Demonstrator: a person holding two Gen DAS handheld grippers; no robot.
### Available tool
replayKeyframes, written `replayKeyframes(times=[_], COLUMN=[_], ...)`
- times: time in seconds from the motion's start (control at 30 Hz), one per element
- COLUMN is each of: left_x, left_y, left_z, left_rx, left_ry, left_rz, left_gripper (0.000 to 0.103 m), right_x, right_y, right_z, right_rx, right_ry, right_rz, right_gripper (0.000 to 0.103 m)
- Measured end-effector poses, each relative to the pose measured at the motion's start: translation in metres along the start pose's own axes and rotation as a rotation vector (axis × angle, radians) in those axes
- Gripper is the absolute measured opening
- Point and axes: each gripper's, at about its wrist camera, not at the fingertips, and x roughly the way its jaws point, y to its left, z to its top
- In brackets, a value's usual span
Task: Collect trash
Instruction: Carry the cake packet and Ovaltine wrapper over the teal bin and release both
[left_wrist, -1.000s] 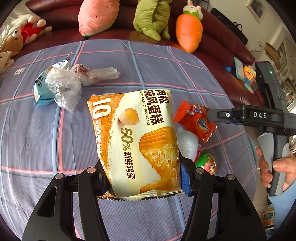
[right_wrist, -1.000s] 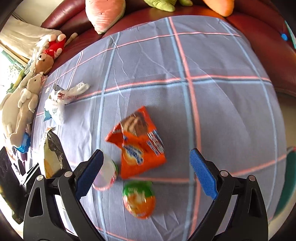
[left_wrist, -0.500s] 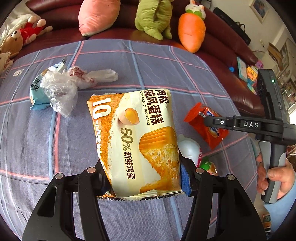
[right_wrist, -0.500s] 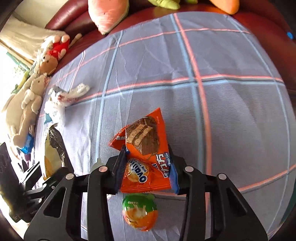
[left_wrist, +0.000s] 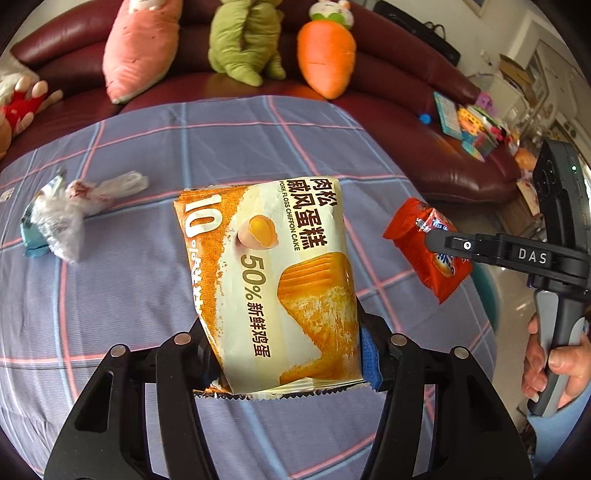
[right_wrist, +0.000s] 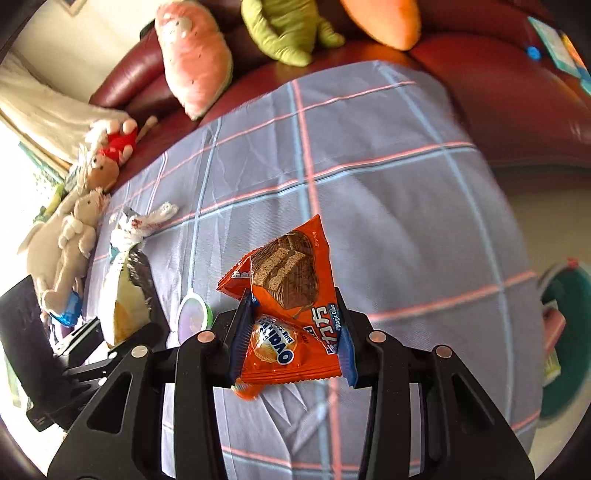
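Note:
My left gripper (left_wrist: 284, 350) is shut on a big cream and orange chiffon cake bag (left_wrist: 273, 280), held upright above the plaid cloth. My right gripper (right_wrist: 291, 339) is shut on an orange chocolate snack wrapper (right_wrist: 291, 288), its blue pads pressing both sides, and the wrapper hangs clear of the cloth. The left wrist view shows that wrapper (left_wrist: 417, 236) at the right, in the other gripper's fingers, with a hand on the grey handle. A crumpled clear plastic bag with a blue wrapper (left_wrist: 66, 218) lies at the far left of the cloth. A small white round cup (right_wrist: 192, 315) sits on the cloth.
The plaid tablecloth (left_wrist: 129, 295) covers a table in front of a dark red sofa (left_wrist: 424, 110) with several plush toys. A teal bin (right_wrist: 561, 306) stands on the floor past the table's right edge. More plush toys (right_wrist: 74, 221) lie at the left edge.
My right gripper closed on the orange wrapper and lifted it off the cloth toward the right. My left gripper moved with the cake bag still in it.

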Motion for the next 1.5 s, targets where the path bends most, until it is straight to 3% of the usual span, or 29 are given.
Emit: replayKeyframes(times=[0.2, 0.43, 0.7, 1.17, 1.5], left_x=[0.01, 0.029, 0.056, 0.119, 0.161], left_y=[-0.059, -0.133, -0.21, -0.327, -0.37], left_z=[0.0, -0.004, -0.006, -0.011, -0.021], left_rx=[0.08, 0.178, 0.305, 0.454, 0.506], left_ry=[0.012, 0.045, 0.093, 0.184, 0.25], left_rz=[-0.05, -0.116, -0.144, -0.19, -0.208], left_gripper=[0.059, 0.059, 0.059, 0.059, 0.059], right_x=[-0.052, -0.116, -0.173, -0.189, -0.195], right_y=[-0.055, -0.132, -0.22, -0.3, -0.327], right_z=[-0.021, -0.051, -0.085, -0.104, -0.11], right_rx=[0.094, 0.197, 0.329, 0.45, 0.485], right_ry=[-0.086, -0.187, -0.283, -0.297, -0.283], right_rz=[-0.018, -0.099, -0.167, -0.169, -0.187], right_gripper=[0.038, 0.038, 0.038, 0.039, 0.039])
